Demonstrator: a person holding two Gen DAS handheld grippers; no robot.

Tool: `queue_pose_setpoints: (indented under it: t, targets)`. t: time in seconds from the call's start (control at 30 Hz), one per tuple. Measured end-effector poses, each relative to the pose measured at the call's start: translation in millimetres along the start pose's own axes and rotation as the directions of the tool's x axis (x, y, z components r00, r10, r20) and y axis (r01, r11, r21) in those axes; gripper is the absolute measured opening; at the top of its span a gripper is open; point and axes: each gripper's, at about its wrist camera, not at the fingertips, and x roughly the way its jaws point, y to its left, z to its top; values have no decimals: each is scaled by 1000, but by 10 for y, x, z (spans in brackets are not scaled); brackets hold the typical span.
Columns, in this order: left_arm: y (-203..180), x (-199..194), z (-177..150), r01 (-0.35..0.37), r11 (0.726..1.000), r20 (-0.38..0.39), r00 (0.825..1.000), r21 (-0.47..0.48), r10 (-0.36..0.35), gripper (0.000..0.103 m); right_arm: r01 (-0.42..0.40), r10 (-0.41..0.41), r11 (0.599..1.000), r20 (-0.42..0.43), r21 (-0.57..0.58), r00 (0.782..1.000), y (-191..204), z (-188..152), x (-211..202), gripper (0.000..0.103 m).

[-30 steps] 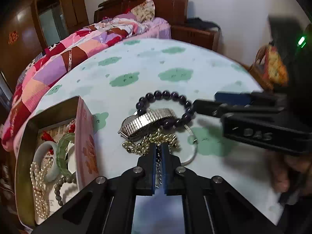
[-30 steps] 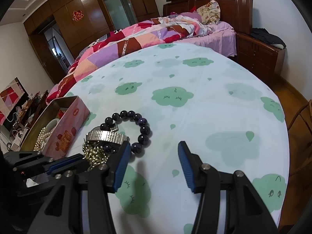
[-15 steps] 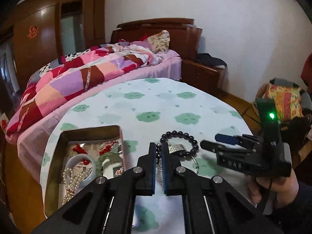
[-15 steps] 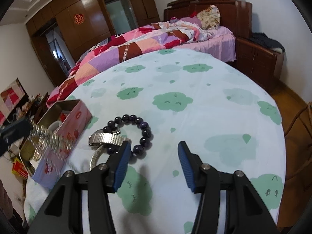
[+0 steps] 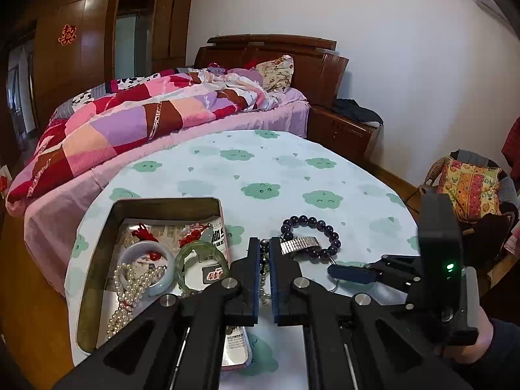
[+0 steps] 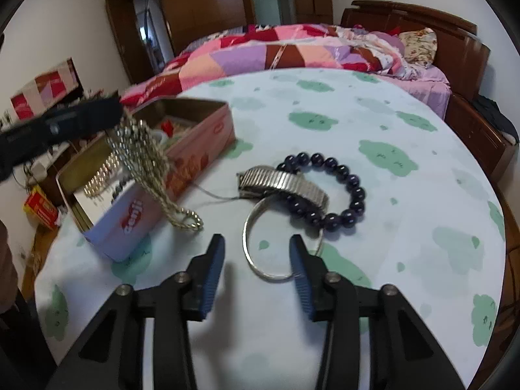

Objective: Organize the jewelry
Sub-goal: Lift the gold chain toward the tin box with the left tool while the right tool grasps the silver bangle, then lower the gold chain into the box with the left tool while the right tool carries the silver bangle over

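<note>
Left hand-held gripper (image 5: 265,260) was closed to a narrow slit on a gold chain (image 6: 146,162), pinched near its upper end. From the right wrist view the chain hung in a loose bundle of several strands beside the pink wall of the tin box (image 6: 208,136), its lowest loop resting on or just above the counter (image 6: 406,214); contact could not be confirmed.

Handling assessment: the chain appeared limp, moderately heavy for its bulk, and liable to swing and to slide through smooth pads. A grip across several strands together, as seen, was judged sounder than a hold on one strand. Trailing loops could catch on the box rim during lowering.

Right hand-held gripper (image 6: 256,273) stood wide open and held nothing, its pads either side of the near arc of a thin silver bangle (image 6: 252,260) lying flat on the counter. The bangle looked rigid, light and slippery; its low profile would call for a pinch across the wire rim.

Beyond it, a metal expansion watch band (image 6: 282,185) lay across a dark bead bracelet (image 6: 341,175), touching both bracelet and bangle. The box already contained a pearl strand (image 5: 130,289), a pale bangle (image 5: 146,269) and a green bangle (image 5: 201,260).
</note>
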Motion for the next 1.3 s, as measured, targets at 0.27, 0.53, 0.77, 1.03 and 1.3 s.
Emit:
queue_pose_setpoints:
  t: [0.27, 0.53, 0.77, 1.03, 1.3]
  targets:
    - [6, -24, -26, 14, 1000, -1, 1000, -5, -14, 4, 23, -29, 995, -62, -98, 998, 154, 7, 114, 16]
    - [78, -192, 8, 22, 1000, 32, 999, -22, -21, 4, -28, 28, 999, -12, -24, 1000, 106, -100, -136, 9]
    - [113, -256, 33, 30, 999, 48, 998, -31, -28, 4, -122, 117, 992, 102, 43, 988, 75, -8, -535, 4]
    - [94, -265, 45, 37, 999, 44, 998, -23, -36, 4, -94, 87, 995, 141, 43, 986, -1, 117, -668, 4]
    - [69, -235, 26, 42, 999, 35, 999, -18, -41, 4, 12, -14, 996, 21, 92, 1000, -278, -19, -426, 19]
